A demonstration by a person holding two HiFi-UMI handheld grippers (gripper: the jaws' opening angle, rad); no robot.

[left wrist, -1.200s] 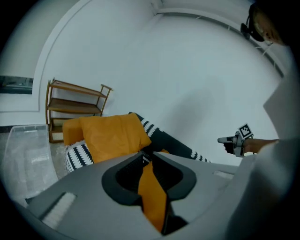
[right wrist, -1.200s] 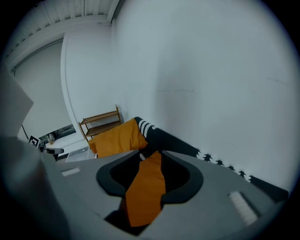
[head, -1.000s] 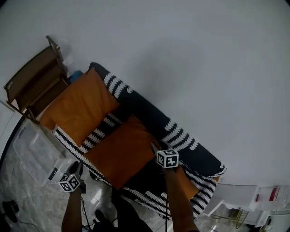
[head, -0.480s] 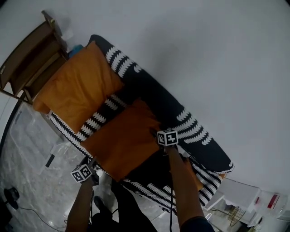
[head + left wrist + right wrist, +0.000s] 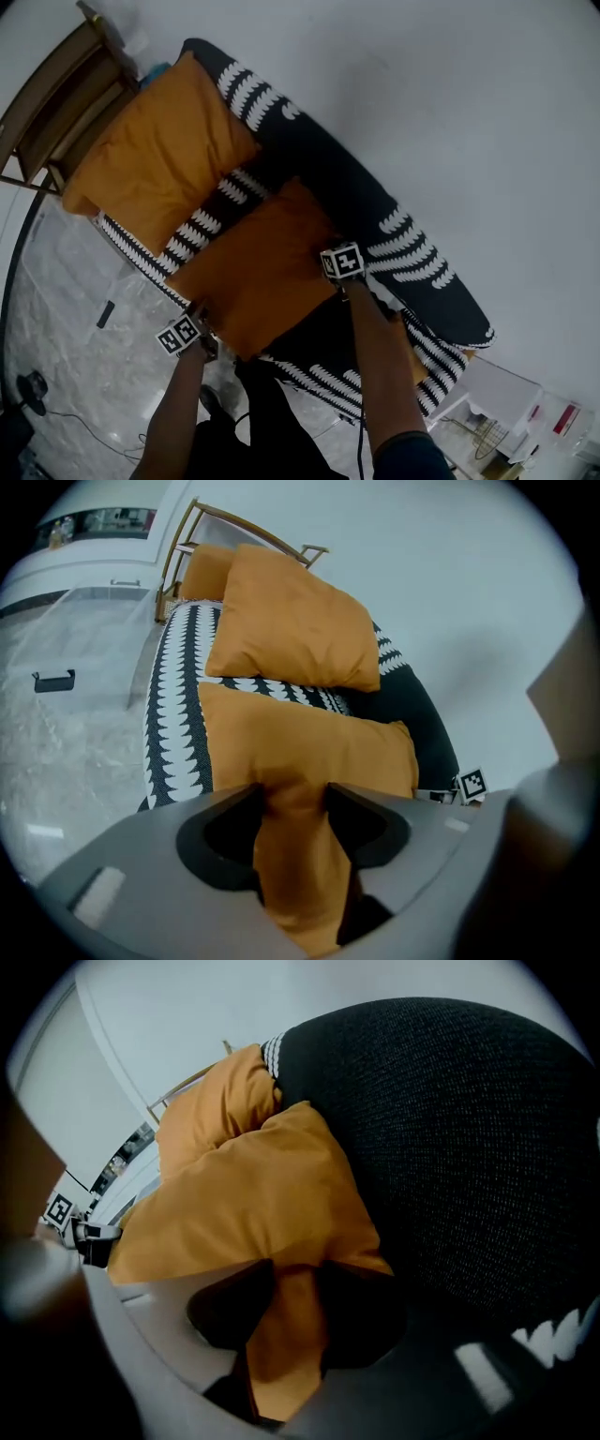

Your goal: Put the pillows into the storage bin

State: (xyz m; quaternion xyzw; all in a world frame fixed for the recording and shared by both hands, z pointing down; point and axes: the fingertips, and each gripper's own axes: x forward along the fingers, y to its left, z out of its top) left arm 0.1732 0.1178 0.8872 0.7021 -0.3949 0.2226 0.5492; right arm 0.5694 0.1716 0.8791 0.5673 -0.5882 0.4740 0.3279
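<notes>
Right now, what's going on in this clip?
A person stands at a sofa with a handheld gripper in each hand. The left gripper and the right gripper have just been closing on opposite edges of the near orange pillow, and its fabric is bunched between each pair of jaws. That pillow seems to rest on the seat, not yet lifted. The second orange pillow lies untouched at the sofa's far end.
</notes>
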